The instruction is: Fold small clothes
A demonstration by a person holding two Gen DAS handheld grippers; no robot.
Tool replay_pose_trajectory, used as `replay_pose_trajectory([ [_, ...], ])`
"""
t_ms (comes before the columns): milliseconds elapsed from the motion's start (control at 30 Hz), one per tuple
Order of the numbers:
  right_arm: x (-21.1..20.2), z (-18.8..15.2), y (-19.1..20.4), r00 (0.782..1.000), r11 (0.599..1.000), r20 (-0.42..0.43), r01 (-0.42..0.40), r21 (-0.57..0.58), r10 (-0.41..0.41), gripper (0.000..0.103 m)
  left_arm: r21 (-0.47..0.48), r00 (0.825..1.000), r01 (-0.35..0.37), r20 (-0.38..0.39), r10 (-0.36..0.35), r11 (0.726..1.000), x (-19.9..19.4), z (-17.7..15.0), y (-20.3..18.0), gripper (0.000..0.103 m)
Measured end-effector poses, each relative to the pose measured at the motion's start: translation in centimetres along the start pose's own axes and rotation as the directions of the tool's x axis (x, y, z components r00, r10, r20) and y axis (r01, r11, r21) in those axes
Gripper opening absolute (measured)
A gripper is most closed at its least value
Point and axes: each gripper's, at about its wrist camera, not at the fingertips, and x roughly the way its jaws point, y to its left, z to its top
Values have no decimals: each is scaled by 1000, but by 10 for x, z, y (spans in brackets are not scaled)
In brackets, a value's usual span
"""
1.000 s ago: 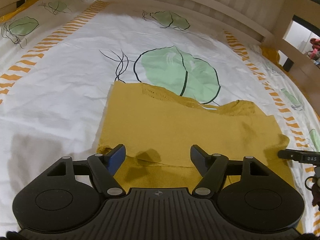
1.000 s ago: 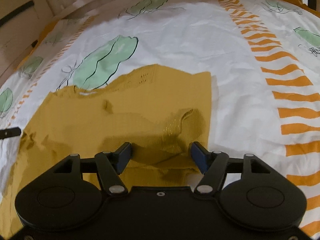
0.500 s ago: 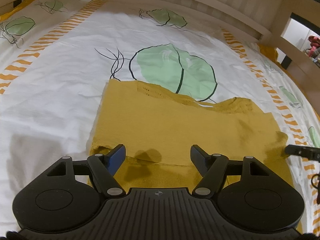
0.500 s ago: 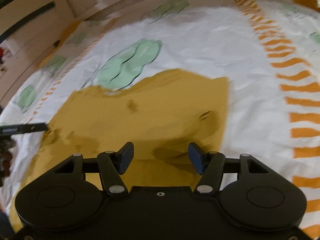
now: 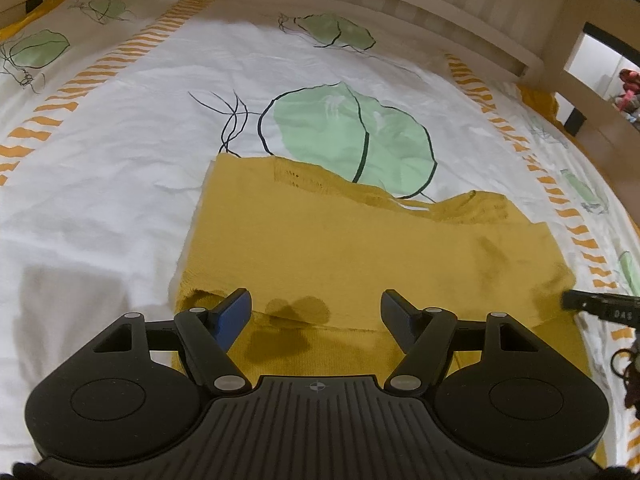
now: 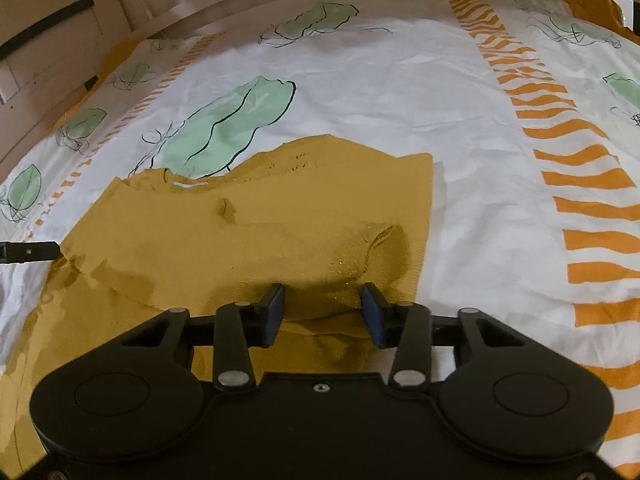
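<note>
**Mustard knit garment lying folded on the bedsheet, both grippers at its near edge**

Mustard-yellow knit garment (image 5: 360, 248) lies spread on the white bedsheet (image 5: 120, 160), which is printed with green leaves and orange striped bands. Its far edge crosses the lower part of a large green leaf print (image 5: 352, 136). An upper layer of the cloth is folded over a lower one, and the edge of that fold runs across just ahead of my fingers in both views.

My left gripper (image 5: 316, 312) hangs over the near-left part of the garment with its fingers spread wide; nothing sits between them but the cloth below, and I cannot tell whether the tips touch it. The left fingertip (image 5: 234, 312) sits close to the garment's rumpled left corner.

My right gripper (image 6: 323, 312) is over the near-right part of the garment (image 6: 260, 220). Its fingers stand at a moderate gap, noticeably narrower than the left pair, with a raised bunch of the knit between the pads. The pads are not pressed together, and I cannot tell whether they grip the fabric.

A pale wooden bed frame (image 5: 400, 8) runs along the far side of the sheet.
</note>
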Motion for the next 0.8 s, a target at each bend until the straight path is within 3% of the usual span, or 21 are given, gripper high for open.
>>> replay_pose_trajectory([
  [33, -1, 1, 0, 1000, 1000, -1, -8, 8, 8, 21, 1, 1000, 1, -1, -1, 1000, 1, 0, 1, 70],
  [167, -13, 6, 1, 998, 998, -29, -56, 30, 57, 19, -1, 1000, -1, -3, 1, 1000, 1, 1, 1, 70],
  [367, -17, 7, -4, 985, 993, -134, 116, 30, -111, 19, 6, 1000, -6, -8, 6, 1000, 3, 0, 1, 70],
  [467, -17, 7, -2, 969, 978, -136, 209, -9, -208, 29, 8, 1000, -15, -14, 15, 1000, 6, -2, 1, 70],
  [600, -18, 8, 3, 976, 979, -78, 204, -1, -204, 40, 16, 999, -24, -21, 24, 1000, 9, -4, 1, 70],
  [667, -16, 9, 7, 978, 979, -42, 204, -16, -204, 55, 18, 999, -33, -29, 34, 999, 12, -5, 2, 70],
  [800, -3, 7, 14, 976, 976, -26, 216, -28, -217, 60, 24, 996, -71, -51, 73, 997, 21, -11, 7, 71],
])
